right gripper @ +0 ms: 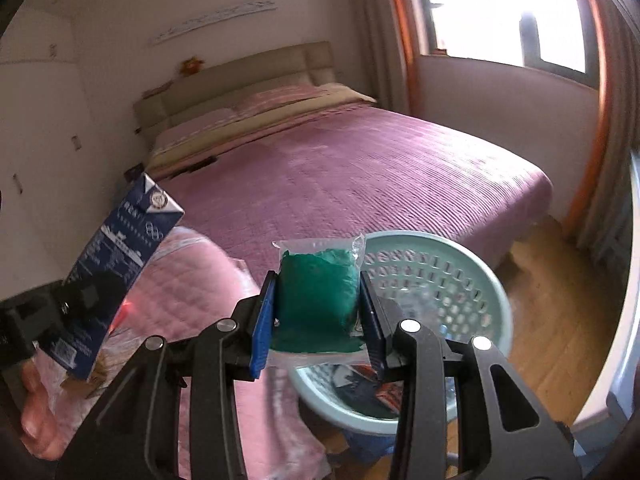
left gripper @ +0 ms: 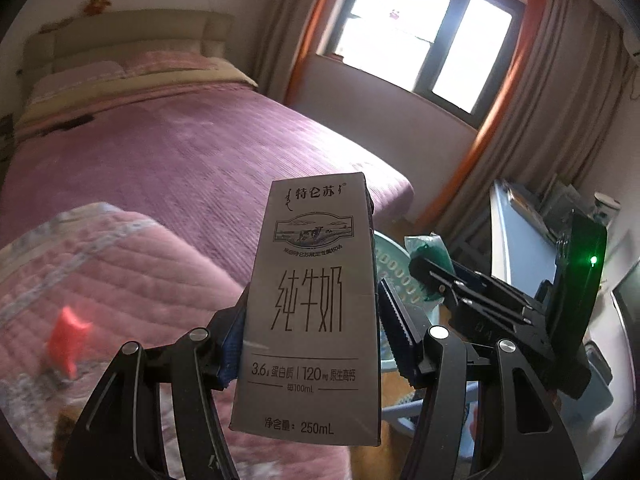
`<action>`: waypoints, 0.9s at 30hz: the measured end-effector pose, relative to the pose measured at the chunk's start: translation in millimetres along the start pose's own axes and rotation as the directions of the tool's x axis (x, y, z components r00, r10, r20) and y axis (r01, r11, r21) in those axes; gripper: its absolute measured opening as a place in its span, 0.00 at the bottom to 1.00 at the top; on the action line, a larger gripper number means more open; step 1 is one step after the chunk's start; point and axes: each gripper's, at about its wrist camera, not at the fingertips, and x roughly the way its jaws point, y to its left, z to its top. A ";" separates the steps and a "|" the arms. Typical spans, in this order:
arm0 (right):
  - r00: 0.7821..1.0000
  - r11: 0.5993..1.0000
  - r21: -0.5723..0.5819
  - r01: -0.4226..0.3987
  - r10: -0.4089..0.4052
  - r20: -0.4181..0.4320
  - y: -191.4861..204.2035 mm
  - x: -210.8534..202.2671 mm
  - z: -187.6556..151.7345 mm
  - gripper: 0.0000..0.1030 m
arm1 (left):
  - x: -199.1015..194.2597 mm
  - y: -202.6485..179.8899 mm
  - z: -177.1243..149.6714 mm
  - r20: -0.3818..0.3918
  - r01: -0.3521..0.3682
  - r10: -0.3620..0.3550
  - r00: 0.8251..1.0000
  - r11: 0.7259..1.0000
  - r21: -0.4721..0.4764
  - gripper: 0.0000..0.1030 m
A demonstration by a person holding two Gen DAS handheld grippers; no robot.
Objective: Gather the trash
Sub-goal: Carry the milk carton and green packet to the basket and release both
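The left gripper (left gripper: 312,320) is clamping an upright 250mL milk carton (left gripper: 310,304) above the pink quilt (left gripper: 132,264). At its 3 o'clock, the right gripper (right gripper: 318,312) is squeezing a green packet (right gripper: 316,300), with the pale-green basket (right gripper: 496,300) lying just beyond at 2 o'clock.

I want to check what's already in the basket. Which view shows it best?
The right wrist view: the basket shows its open rim, perforated wall and wrappers at the bottom. The left wrist view shows only a sliver of it behind the milk carton.

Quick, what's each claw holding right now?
Left claw: closed on the milk carton.
Right claw: closed on the green packet.
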 end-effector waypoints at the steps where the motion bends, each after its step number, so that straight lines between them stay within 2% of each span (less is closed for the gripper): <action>1: 1.000 1.000 0.009 0.008 -0.008 -0.001 -6.1 0.7 0.3 0.35 | 5.8 -4.4 -0.1 -0.006 0.004 -0.004 1.000 1.000 0.003 0.56; 4: 0.999 0.999 0.039 0.031 -0.031 -0.012 -24.1 6.5 1.2 0.35 | 26.6 -14.7 3.5 -0.026 0.012 -0.011 1.000 1.000 0.014 0.56; 13: 0.991 0.982 0.169 0.081 -0.061 -0.122 -76.3 37.8 -9.9 0.35 | 89.6 -29.1 11.5 -0.093 0.020 -0.020 0.995 1.000 0.003 0.56; 27: 0.980 0.969 0.228 0.098 -0.054 -0.190 -93.4 52.1 -14.5 0.36 | 132.2 -49.0 15.2 -0.126 -0.007 0.013 0.992 0.999 0.042 0.56</action>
